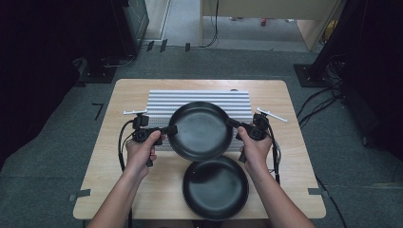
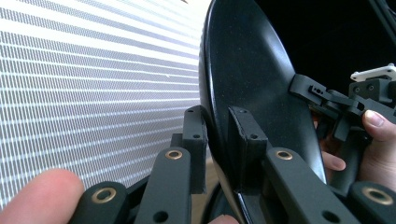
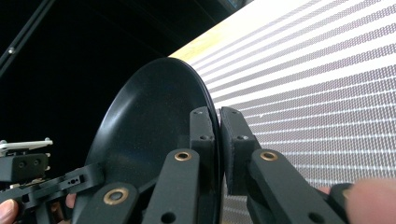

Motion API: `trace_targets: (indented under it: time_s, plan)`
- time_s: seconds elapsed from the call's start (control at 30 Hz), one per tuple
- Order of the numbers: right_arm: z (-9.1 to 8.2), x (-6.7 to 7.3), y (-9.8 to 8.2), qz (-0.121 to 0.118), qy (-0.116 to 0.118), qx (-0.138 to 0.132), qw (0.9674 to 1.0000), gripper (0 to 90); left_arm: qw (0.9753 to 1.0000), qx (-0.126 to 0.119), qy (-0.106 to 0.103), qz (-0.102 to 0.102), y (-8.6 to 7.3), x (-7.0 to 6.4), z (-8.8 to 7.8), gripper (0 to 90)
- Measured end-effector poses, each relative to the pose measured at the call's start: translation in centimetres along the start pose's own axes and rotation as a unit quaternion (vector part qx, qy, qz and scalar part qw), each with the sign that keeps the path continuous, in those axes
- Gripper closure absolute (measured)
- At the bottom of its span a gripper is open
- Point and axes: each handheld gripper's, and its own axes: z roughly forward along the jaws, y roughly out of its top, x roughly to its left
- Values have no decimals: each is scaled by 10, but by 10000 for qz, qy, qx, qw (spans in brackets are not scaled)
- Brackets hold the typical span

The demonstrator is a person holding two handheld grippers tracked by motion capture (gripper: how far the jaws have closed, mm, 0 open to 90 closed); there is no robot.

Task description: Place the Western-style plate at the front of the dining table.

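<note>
Both claws grip upper pan point(image 1: 200, 130) rim.

Left tool point(image 2: 217, 149) clamping black pan point(image 2: 252, 79) rim, striped mat point(image 2: 93, 84) behind

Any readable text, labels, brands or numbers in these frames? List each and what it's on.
None readable.
Upper black plate, held at its rim by the left claw and right claw: plain, no print.
Lower black plate: no marking visible.
Striped mat: a line pattern, no lettering.
Claw bodies: screws and brass bushings, no labels.
Items on the floor at the far end: too small to tell.
</note>
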Motion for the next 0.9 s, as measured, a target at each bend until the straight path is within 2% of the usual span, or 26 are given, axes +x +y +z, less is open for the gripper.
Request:
trace_targets:
  time_s: [0.13, 0.3, 0.4, 0.53, 0.67, 0.8, 0.9]
  plan:
    - [13, -10, 9, 181, -78, 95, 9998, 845, 9998, 112, 63, -119, 10, 9, 15, 779]
    - [31, -28, 16, 293, -251, 110, 9992, 842, 9995, 228, 165, -167, 21, 23, 36, 776]
    - [42, -38, 20, 448, -314, 111, 9984, 840, 9991, 295, 203, -241, 27, 34, 47, 773]
    - [59, -48, 23, 557, -494, 146, 9971, 839, 9984, 292, 327, -364, 35, 46, 61, 770]
    - [74, -52, 26, 601, -605, 130, 9963, 842, 9974, 204, 415, -561, 44, 58, 70, 773]
    - [84, -51, 30, 545, -703, 110, 9960, 840, 9968, 184, 482, -614, 52, 64, 75, 774]
    - [90, -54, 32, 673, -742, 57, 9950, 834, 9964, 190, 506, -656, 56, 68, 80, 777]
